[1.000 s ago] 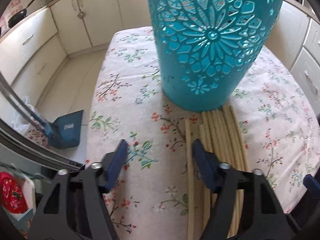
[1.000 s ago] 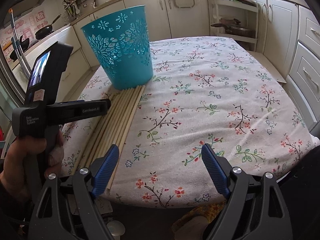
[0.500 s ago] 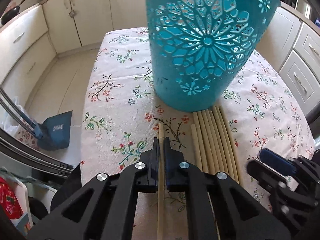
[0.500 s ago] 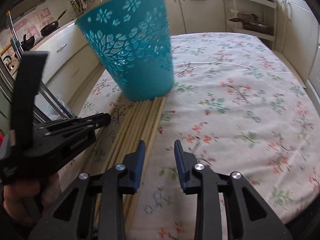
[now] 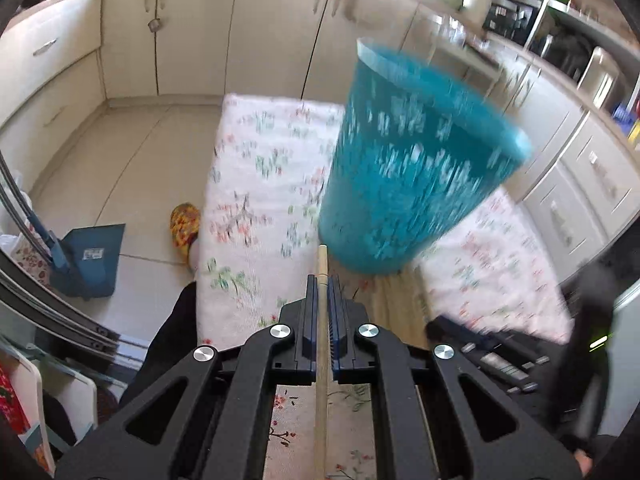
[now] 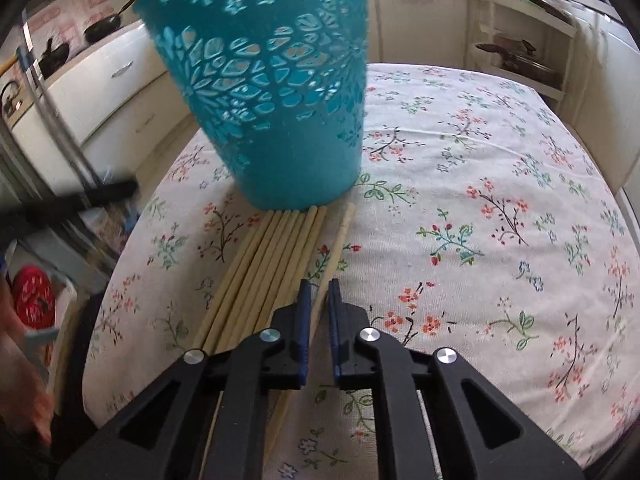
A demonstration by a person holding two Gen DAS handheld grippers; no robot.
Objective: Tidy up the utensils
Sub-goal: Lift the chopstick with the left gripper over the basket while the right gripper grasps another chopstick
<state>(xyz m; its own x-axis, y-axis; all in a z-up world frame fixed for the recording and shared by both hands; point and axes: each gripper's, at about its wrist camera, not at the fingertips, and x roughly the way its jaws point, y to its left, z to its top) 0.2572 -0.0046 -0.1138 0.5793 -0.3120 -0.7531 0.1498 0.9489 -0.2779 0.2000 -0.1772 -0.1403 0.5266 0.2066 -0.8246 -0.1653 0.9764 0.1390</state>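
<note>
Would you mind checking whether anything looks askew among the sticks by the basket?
One pale wooden stick lies apart from the tidy bundle of sticks, angled rightward below the teal cut-out basket; the right gripper is shut on it.

Left gripper clamped one chopstick, lifted it; right gripper just closed on separate stick.

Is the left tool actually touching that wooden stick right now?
Touching. The left wrist view shows the left tool shut on the wooden stick, both blue pads pressed against its sides with no gap.
</note>
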